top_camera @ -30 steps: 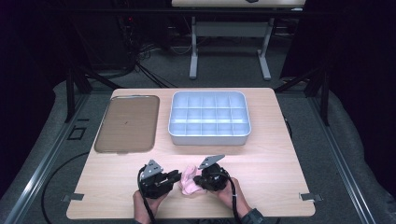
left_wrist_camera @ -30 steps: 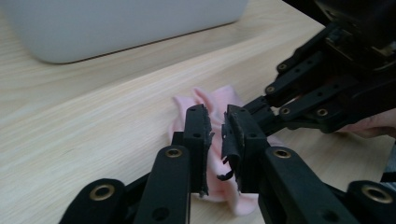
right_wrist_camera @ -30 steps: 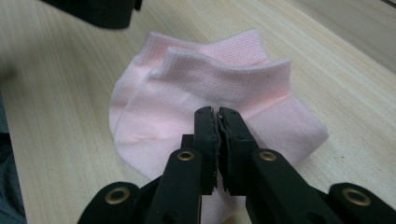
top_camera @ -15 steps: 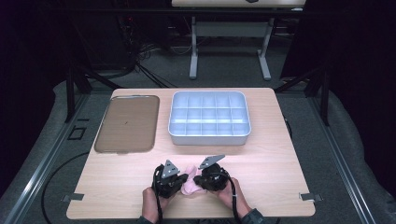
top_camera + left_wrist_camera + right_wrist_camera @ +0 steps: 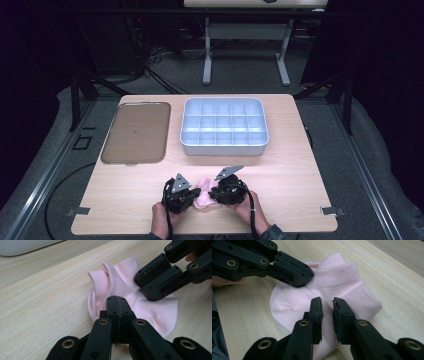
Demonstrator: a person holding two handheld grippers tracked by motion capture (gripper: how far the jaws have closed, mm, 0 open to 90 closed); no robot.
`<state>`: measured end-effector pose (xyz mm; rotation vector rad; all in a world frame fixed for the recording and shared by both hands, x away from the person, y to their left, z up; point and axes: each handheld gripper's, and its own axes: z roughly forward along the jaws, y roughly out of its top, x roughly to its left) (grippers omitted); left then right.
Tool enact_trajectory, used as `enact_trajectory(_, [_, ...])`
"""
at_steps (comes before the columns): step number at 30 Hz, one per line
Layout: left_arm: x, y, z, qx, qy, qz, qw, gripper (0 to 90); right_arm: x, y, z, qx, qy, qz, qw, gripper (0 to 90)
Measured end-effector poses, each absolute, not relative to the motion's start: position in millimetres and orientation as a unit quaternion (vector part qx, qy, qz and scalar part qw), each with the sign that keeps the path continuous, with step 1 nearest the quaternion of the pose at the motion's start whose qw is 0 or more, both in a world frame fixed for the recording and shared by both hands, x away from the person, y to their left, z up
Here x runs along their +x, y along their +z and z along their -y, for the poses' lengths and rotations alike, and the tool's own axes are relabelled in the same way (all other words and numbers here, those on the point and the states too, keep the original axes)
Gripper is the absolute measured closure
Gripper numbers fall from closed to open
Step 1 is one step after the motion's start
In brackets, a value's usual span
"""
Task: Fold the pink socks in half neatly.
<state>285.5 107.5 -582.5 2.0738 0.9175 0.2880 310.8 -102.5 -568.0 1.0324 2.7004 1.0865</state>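
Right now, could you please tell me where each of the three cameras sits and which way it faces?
High view: fixed above the person's side, looking forward and down on the table; both hands, the left gripper and the right gripper show.
Left gripper view: rides the left gripper, looking along its shut jaws at the pink sock.
Right gripper view: rides the right gripper, whose jaws have just been opening over the sock.
Both gripper views share the sock and the opposite gripper.

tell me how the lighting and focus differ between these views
High view: lit table in a dark room, pink sock small and soft. Left gripper view: bright, even light, sock knit sharp, near jaws slightly blurred. Right gripper view: the same, soft shadow under the sock.
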Motion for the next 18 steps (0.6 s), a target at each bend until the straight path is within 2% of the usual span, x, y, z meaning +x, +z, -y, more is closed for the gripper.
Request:
enact_trajectory(3, [285.3,-583.4,-108.4,0.823,0.112,-0.366,0.419,89.9,311.9,-567.6,108.4,0.352,0.36,-0.864,0.011,70.8])
enact_trajectory(11, [284.1,-585.7,-109.5,0.817,0.113,-0.369,0.428,89.9,307.0,-565.7,134.0,0.417,0.358,-0.835,0.025,63.8])
enact_trajectory(18, [283.2,-585.7,-109.1,0.818,0.115,-0.369,0.427,89.9,304.9,-569.9,123.7,0.417,0.346,-0.84,0.029,62.7])
